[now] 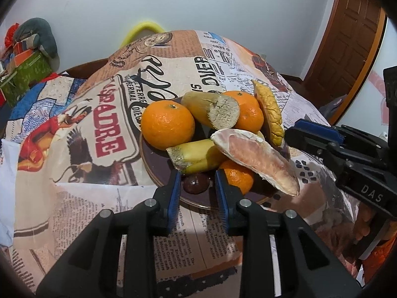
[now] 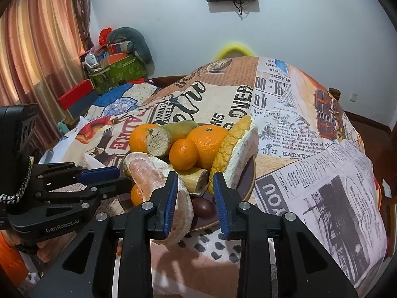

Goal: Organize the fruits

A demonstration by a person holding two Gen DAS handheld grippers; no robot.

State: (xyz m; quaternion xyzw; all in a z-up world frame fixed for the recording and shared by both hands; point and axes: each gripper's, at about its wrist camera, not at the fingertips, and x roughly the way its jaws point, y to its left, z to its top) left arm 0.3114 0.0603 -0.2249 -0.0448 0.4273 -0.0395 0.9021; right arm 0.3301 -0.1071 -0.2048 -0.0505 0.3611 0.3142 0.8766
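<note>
A dark plate (image 1: 158,166) on the table holds several oranges (image 1: 168,124), cut sugarcane pieces (image 1: 213,110), a peeled pomelo wedge (image 1: 258,159), a pomelo rind piece (image 1: 270,111) and a dark round fruit (image 1: 196,183). My left gripper (image 1: 196,186) is open at the plate's near rim, its jaws either side of the dark fruit. My right gripper (image 2: 195,186) is open at the plate's (image 2: 249,186) near edge, between the pomelo wedge (image 2: 153,171) and the rind piece (image 2: 235,154). The dark fruit (image 2: 203,208) lies between its fingers. It also shows in the left wrist view (image 1: 297,134).
The table wears a newspaper-print cloth (image 1: 99,124). Boxes and a grey cushion (image 2: 129,39) are piled at the back left by a curtain. A wooden door (image 1: 347,37) stands at the right. A yellow chair back (image 2: 233,49) rises behind the table.
</note>
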